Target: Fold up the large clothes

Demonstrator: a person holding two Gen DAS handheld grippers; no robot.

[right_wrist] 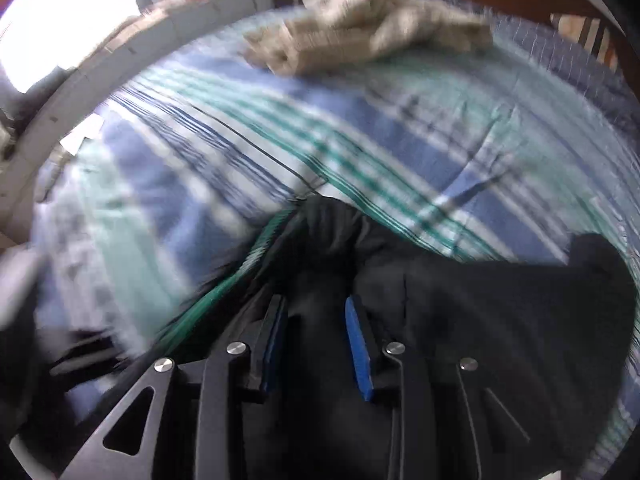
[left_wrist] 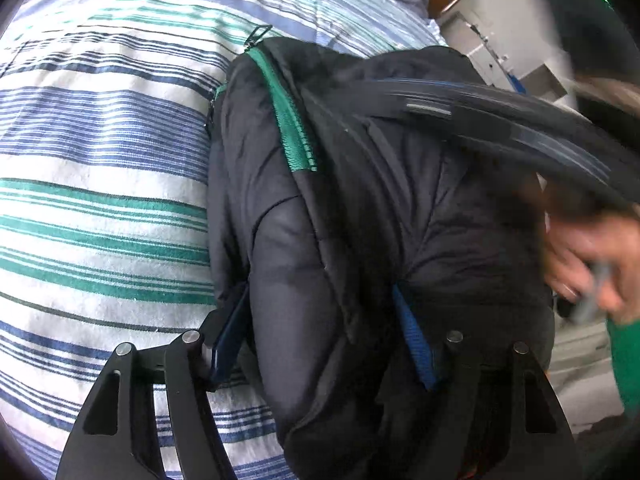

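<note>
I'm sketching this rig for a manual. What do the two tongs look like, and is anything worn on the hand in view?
Both tongs are matte black, with flat angular linkage plates that have triangular cut-outs and round silver pivot bolts. Their fingers carry slim blue pads: left tongs, right tongs. In the left wrist view the person's hand is blurred; a green sleeve shows below it. No cables or markings are visible.

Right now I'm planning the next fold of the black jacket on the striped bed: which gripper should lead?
Probably right: the right gripper already pinches the jacket, while the left gripper only straddles a thick bunch.

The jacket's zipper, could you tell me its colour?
Green, clearest in the left wrist view: zipper on the black jacket.
</note>
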